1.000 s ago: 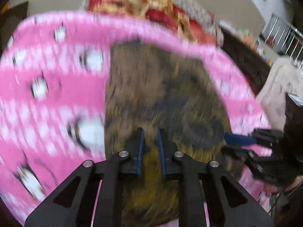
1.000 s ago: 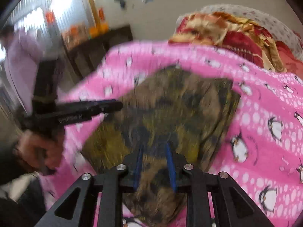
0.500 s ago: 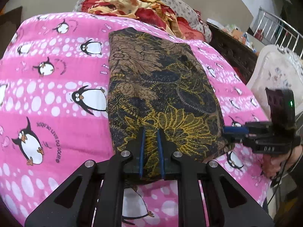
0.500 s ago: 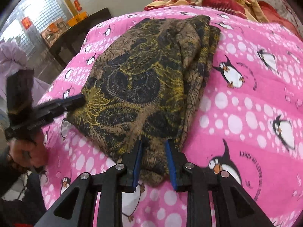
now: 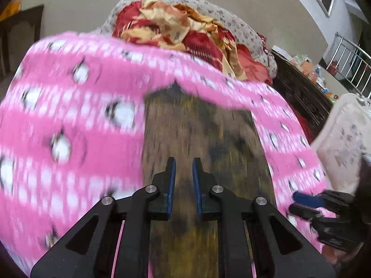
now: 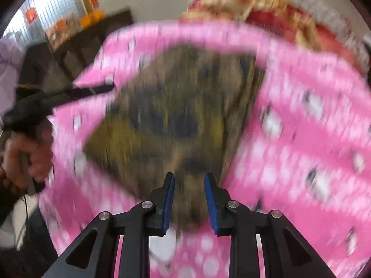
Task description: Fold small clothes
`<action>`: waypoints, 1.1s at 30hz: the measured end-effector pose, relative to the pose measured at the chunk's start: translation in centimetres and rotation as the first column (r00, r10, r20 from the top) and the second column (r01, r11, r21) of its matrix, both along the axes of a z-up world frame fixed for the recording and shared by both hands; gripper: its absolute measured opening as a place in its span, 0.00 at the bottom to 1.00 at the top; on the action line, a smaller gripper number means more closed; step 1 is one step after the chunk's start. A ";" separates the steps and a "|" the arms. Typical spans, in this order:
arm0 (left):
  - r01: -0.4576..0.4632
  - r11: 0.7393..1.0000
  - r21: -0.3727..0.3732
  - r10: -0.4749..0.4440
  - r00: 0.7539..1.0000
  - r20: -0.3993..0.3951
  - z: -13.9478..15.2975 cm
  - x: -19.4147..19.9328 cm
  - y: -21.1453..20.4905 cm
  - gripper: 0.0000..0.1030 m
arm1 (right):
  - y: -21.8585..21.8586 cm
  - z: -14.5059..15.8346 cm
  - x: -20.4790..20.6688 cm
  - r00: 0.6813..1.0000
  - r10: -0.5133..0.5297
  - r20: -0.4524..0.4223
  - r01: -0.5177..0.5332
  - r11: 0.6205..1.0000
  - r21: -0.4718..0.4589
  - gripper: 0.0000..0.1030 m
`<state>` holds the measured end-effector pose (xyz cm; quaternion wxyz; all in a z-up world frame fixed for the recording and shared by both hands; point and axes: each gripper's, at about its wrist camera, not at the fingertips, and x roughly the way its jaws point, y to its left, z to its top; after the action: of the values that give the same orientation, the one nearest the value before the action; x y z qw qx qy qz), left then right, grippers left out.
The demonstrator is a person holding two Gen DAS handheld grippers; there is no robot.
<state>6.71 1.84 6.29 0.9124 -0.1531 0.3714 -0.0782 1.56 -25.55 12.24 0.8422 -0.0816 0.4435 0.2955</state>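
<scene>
Now my left tool [image 5: 183, 180] and right tool [image 6: 189, 193] both gape, empty, above the soft, brown-and-yellow folded cloth [image 5: 199, 143] on the pink bed cover [image 5: 69, 127].

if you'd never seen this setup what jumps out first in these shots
The bright pink penguin blanket fills both views. On its middle lies a dark brown and yellow cloth, folded into a long panel, with each open gripper straddling its near edge. Behind, a red and gold heap sits at the far end, and motion blur smears almost everything.
</scene>
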 end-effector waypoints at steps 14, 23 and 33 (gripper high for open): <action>-0.086 0.993 0.075 0.092 0.992 -0.084 -5.2 12.2 -2.3 0.16 | 8.3 -5.6 14.4 0.940 -0.317 0.127 0.331 0.938 -0.106 0.38; -0.111 0.992 0.055 0.114 0.992 -0.058 -6.3 12.3 -2.0 0.17 | 5.8 -7.1 15.6 0.945 -0.320 0.064 0.322 0.947 -0.021 0.44; -0.093 0.995 0.021 0.095 0.992 -0.086 -1.9 9.8 -0.5 0.17 | 4.9 -4.0 14.0 0.952 -0.305 0.038 0.305 0.952 0.006 0.46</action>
<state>16.47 1.35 4.44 0.8994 -0.1658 0.4037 -0.0251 15.55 -20.68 8.28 0.8861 -0.0177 0.4345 0.1603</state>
